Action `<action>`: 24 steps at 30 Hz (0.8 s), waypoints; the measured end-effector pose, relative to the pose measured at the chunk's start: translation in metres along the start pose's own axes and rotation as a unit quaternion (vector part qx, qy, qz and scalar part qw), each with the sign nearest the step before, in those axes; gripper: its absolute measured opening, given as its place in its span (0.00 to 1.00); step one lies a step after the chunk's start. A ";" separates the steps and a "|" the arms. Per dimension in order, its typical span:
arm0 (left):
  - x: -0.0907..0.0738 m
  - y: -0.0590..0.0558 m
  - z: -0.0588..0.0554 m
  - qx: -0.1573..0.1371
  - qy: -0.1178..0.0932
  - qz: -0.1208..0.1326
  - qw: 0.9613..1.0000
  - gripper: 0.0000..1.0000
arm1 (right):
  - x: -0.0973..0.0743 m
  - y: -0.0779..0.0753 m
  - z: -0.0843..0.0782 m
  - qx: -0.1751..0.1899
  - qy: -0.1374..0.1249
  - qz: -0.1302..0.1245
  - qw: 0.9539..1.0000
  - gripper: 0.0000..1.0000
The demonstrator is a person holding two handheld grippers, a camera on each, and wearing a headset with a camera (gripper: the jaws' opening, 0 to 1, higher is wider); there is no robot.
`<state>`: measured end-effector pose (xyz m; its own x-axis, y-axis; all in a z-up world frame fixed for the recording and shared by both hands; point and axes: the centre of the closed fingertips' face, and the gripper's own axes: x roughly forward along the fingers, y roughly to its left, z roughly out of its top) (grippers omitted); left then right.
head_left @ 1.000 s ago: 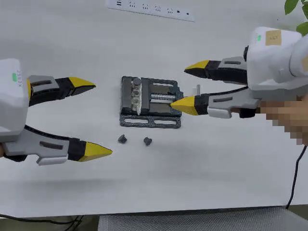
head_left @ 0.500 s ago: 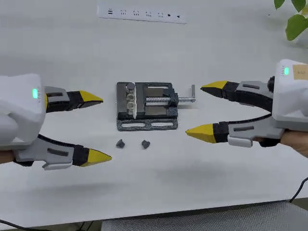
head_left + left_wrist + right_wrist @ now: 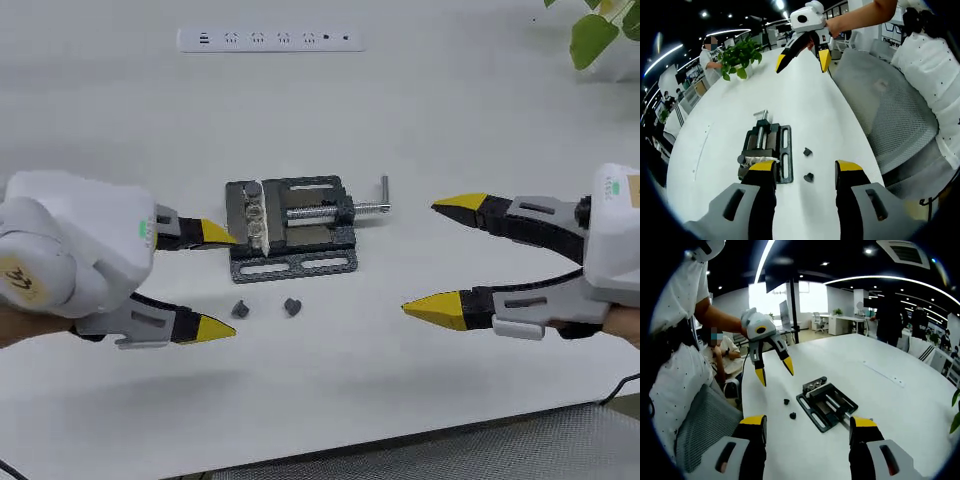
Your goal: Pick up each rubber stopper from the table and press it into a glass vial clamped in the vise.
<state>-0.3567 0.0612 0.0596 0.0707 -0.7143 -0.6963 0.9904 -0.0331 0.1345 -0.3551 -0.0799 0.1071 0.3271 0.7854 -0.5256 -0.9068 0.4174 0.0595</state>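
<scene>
Since a second ago the left tongs (image 3: 232,283) have come in beside the left end of the vise (image 3: 290,228), and the right tongs (image 3: 421,257) have drawn back from its screw side, well off to the right. Both pairs are spread wide and grip nothing.

On the left, the left tongs lie level and point right. Their far tip is just at the vise's edge, and their near tip is beside the two stoppers (image 3: 241,309), which lie loose on the counter (image 3: 330,400) just in front of the vise. The vise's long axis runs left to right: the vials (image 3: 255,215) stand clamped in a short row at its left end, and the screw ends in a handle (image 3: 383,190) on the right. The right tongs point left, tips well apart.

The left gripper view adds a bare forearm holding the right tongs above the counter, plus a mesh chair (image 3: 890,100). The right gripper view shows the left tongs hanging tips down over the stoppers.
</scene>
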 end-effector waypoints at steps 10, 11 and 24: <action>0.033 0.001 -0.001 0.050 0.034 -0.037 0.997 0.31 | -0.012 0.003 -0.007 0.011 -0.009 -0.018 1.000 0.63; 0.037 0.001 -0.003 0.066 0.043 -0.043 0.996 0.29 | -0.015 0.001 -0.011 0.012 -0.009 -0.020 1.000 0.63; 0.072 0.000 -0.022 0.110 0.083 -0.091 0.986 0.17 | -0.022 -0.003 -0.015 0.025 -0.016 -0.039 0.999 0.62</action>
<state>-0.3489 0.0255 -0.0060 -0.0691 -0.5594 -0.8260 0.9399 -0.3140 0.1340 -0.3640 -0.1050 0.1060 0.4051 0.7634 -0.5031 -0.8643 0.4992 0.0616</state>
